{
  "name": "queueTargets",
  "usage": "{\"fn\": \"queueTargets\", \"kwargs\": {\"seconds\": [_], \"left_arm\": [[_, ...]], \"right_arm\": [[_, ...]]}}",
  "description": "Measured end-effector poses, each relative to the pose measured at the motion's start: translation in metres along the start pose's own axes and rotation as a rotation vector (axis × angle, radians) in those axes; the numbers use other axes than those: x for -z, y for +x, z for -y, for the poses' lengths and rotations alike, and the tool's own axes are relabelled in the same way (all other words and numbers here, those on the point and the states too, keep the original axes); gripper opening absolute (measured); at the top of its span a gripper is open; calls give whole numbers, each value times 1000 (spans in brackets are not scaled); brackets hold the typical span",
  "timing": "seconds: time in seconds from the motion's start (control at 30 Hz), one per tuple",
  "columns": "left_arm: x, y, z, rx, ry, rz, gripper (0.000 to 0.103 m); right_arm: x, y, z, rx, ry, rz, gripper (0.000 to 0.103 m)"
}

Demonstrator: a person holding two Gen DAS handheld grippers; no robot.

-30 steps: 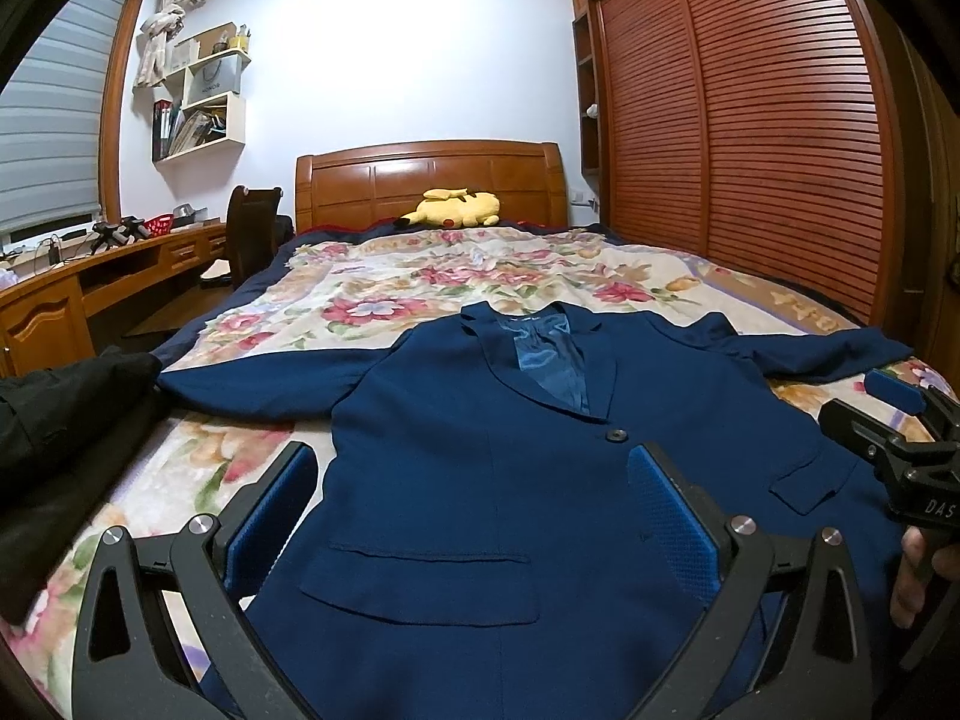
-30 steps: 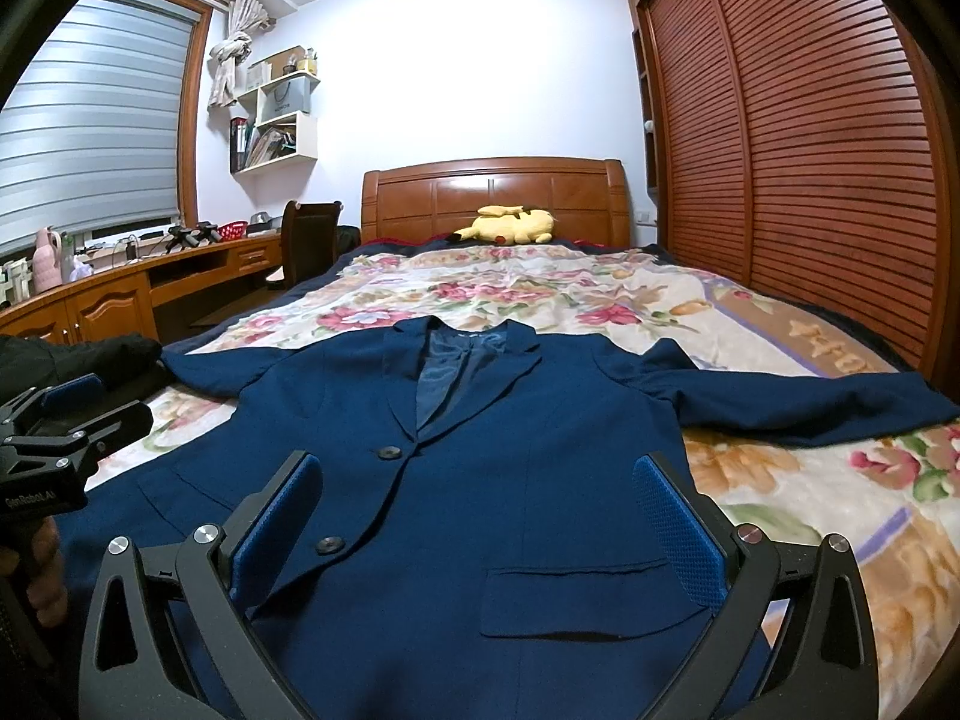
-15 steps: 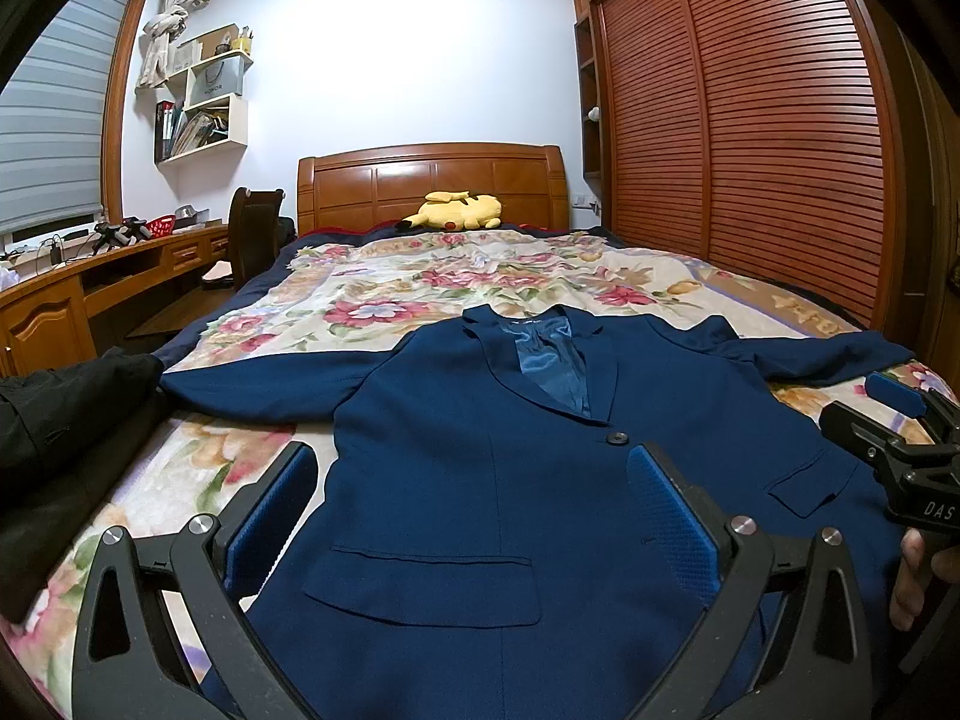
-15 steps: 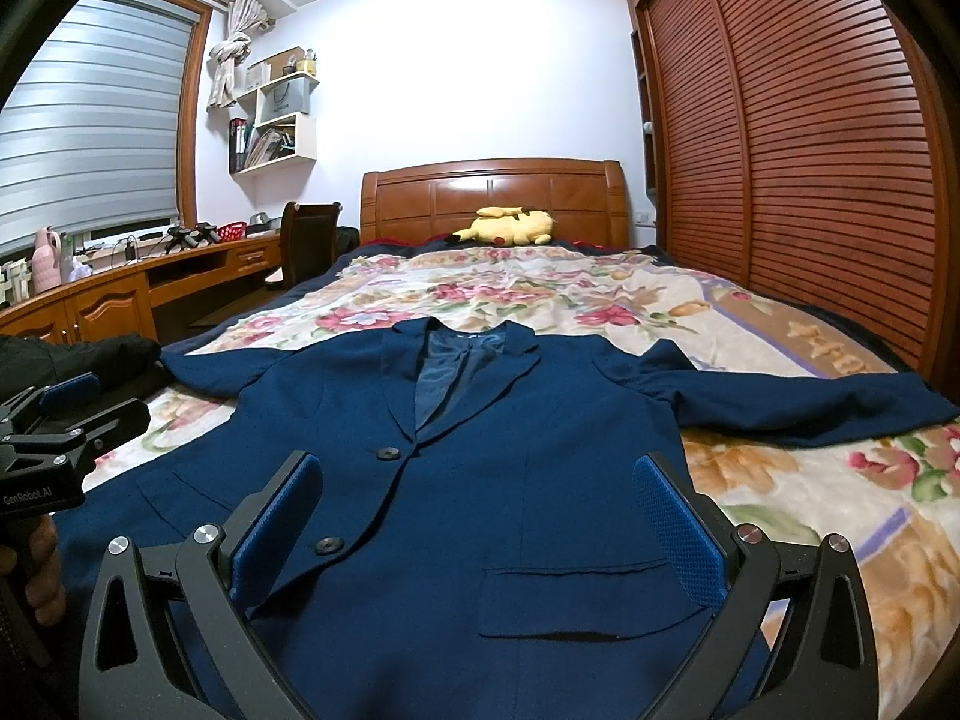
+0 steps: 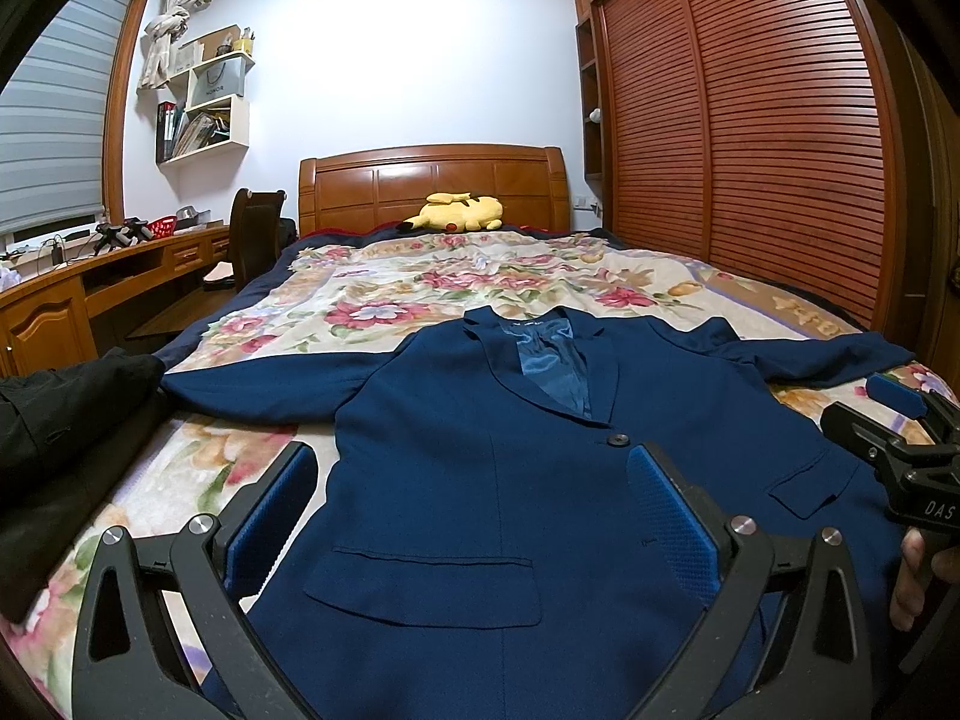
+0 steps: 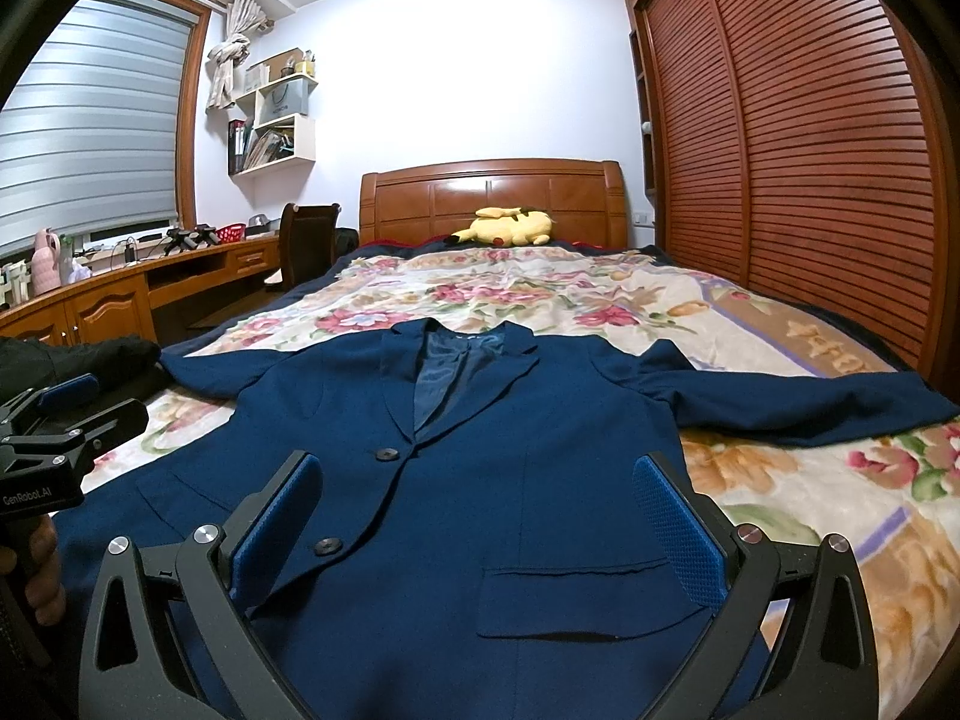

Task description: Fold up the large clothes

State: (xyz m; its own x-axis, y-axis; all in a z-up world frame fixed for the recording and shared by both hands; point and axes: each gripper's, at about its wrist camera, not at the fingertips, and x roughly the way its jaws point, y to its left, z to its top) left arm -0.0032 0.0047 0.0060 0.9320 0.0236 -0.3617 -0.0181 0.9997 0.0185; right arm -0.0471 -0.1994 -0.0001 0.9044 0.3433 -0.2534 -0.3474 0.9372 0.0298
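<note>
A navy blue suit jacket (image 5: 480, 480) lies face up and flat on the bed, collar away from me, both sleeves spread sideways; it also fills the right wrist view (image 6: 480, 450). My left gripper (image 5: 471, 492) is open and empty, hovering over the jacket's lower left front near a flap pocket. My right gripper (image 6: 474, 504) is open and empty over the lower right front near the other pocket. Each gripper shows at the edge of the other's view, the right one (image 5: 894, 420) and the left one (image 6: 66, 408).
The bed has a floral blanket (image 5: 420, 288), a wooden headboard (image 5: 432, 180) and a yellow plush toy (image 5: 459, 213). A black garment (image 5: 54, 408) lies at the bed's left edge. A wooden desk (image 6: 120, 288) and chair stand left; a slatted wardrobe (image 6: 810, 150) runs along the right.
Both views have barely shifted; the grippers hold almost still over the jacket, which has not moved.
</note>
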Motion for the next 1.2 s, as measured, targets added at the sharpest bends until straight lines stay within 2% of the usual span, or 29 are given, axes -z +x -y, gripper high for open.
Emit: {"fn": "queueTargets", "kwargs": {"seconds": [0.9,1.1,1.2], "left_arm": [[-1,0,-2,-4,5,-5,103],[-9,-3,-18,4,-25,-20,103],[-14,-4,-28,-18,-24,-25,103]], "right_arm": [[0,0,-1,-2,-1,-2,103],[-8,-4,-6,-24,-32,3,103],[-14,-3,-10,-45,-47,-2,103]]}}
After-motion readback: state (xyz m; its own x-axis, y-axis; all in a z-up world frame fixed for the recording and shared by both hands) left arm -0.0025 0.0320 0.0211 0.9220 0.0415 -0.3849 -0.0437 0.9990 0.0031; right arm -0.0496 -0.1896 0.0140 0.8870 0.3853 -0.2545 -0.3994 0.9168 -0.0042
